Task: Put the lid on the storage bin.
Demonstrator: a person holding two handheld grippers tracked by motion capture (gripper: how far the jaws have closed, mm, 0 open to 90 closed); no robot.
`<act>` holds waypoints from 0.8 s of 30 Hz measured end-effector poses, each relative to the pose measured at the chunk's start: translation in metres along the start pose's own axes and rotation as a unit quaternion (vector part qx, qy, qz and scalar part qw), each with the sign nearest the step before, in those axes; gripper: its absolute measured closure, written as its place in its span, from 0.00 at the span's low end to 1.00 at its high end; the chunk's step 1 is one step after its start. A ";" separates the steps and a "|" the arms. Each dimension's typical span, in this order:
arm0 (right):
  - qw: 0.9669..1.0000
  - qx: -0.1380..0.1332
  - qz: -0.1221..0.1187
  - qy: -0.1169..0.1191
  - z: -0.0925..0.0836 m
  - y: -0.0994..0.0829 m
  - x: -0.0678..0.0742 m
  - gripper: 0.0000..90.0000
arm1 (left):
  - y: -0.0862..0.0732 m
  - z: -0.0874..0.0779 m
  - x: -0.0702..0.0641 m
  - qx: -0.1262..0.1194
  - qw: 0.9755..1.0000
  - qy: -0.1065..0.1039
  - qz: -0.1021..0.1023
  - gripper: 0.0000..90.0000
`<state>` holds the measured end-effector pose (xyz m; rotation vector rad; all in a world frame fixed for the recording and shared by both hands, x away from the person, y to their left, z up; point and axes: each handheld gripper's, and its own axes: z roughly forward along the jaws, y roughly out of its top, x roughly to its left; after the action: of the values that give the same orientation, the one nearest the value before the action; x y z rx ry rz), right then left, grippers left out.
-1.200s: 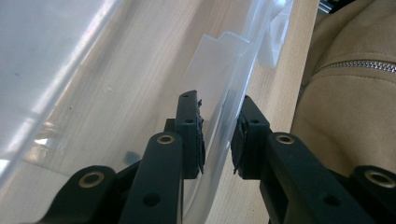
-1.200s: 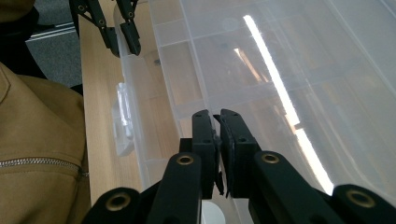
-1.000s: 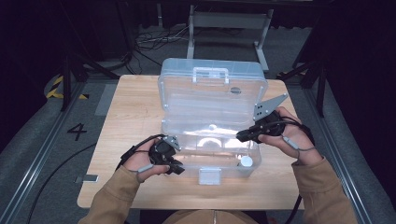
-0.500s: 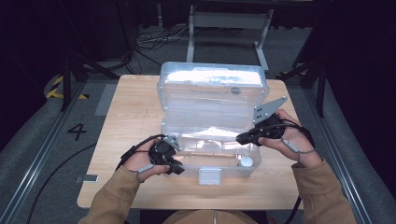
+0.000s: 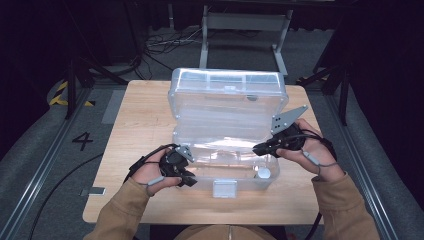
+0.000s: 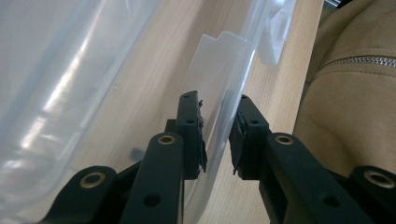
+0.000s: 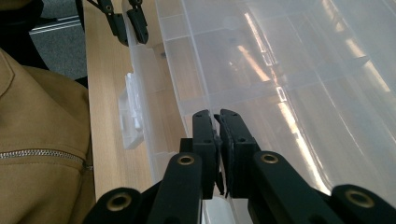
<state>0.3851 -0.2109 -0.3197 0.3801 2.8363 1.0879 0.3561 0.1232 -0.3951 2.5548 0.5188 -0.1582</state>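
A clear plastic compartment box (image 5: 202, 176) stands open on the wooden table (image 5: 145, 115), its lid (image 5: 230, 102) raised at the back. My left gripper (image 5: 191, 181) grips the box's front wall (image 6: 219, 70) near its left end, one pad inside and one outside; this gripper (image 6: 218, 135) is shut on that wall. My right gripper (image 5: 257, 148) reaches in over the box's right end, just in front of the lid. Its jaws (image 7: 217, 116) are pressed together above the compartments. A small white round piece (image 5: 263, 173) lies in the front right compartment.
A white latch (image 5: 224, 189) hangs at the middle of the front wall, close to the table's near edge. The person's tan sleeves (image 5: 125, 215) come in from below. A metal frame (image 5: 245, 22) and cables lie on the floor behind the table. The left gripper (image 7: 126, 18) appears far off.
The lid stands a little more upright than a second ago. Both hands and both grippers are where they were.
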 end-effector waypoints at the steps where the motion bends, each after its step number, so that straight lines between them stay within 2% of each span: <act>1: 1.000 0.000 0.000 0.000 0.000 0.000 0.000 0.95 | 0.000 -0.003 -0.001 -0.006 1.000 -0.002 -0.004 0.84; 4: 1.000 0.000 0.000 -0.002 0.000 0.000 0.000 0.95 | -0.002 -0.016 0.000 -0.040 0.999 -0.011 -0.006 0.83; 5: 1.000 0.001 0.000 -0.002 0.000 0.000 0.000 0.95 | -0.002 -0.016 0.000 -0.040 0.999 -0.011 -0.006 0.83; 7: 1.000 0.000 -0.002 -0.003 0.000 0.000 0.000 0.95 | -0.006 -0.029 0.000 -0.068 0.998 -0.011 -0.013 0.84; 8: 1.000 0.000 -0.002 -0.004 0.000 0.000 0.001 0.95 | -0.009 -0.036 0.000 -0.086 0.996 -0.012 -0.018 0.84; 9: 1.000 0.000 -0.002 -0.004 0.000 0.000 0.001 0.95 | -0.009 -0.036 0.000 -0.086 0.996 -0.012 -0.018 0.85; 12: 1.000 0.001 -0.004 -0.006 0.000 0.001 0.001 0.95 | -0.012 -0.049 -0.001 -0.107 0.994 -0.002 -0.022 0.87; 19: 1.000 0.001 -0.005 -0.010 0.000 0.000 0.002 0.95 | -0.016 -0.067 -0.001 -0.160 0.986 0.014 -0.038 0.91; 21: 1.000 0.000 -0.004 -0.010 0.000 0.000 0.002 0.95 | -0.016 -0.073 0.000 -0.179 0.983 0.011 -0.038 0.92; 22: 1.000 0.000 -0.004 -0.010 0.000 0.000 0.003 0.95 | -0.015 -0.076 0.000 -0.192 0.981 0.011 -0.040 0.93; 24: 1.000 0.000 -0.005 -0.012 0.000 0.000 0.003 0.95 | -0.014 -0.080 0.000 -0.202 0.978 0.017 -0.041 0.94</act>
<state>0.3822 -0.2100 -0.3197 0.3768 2.8148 1.0757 0.3514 0.1762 -0.3332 2.1452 0.6021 -0.0317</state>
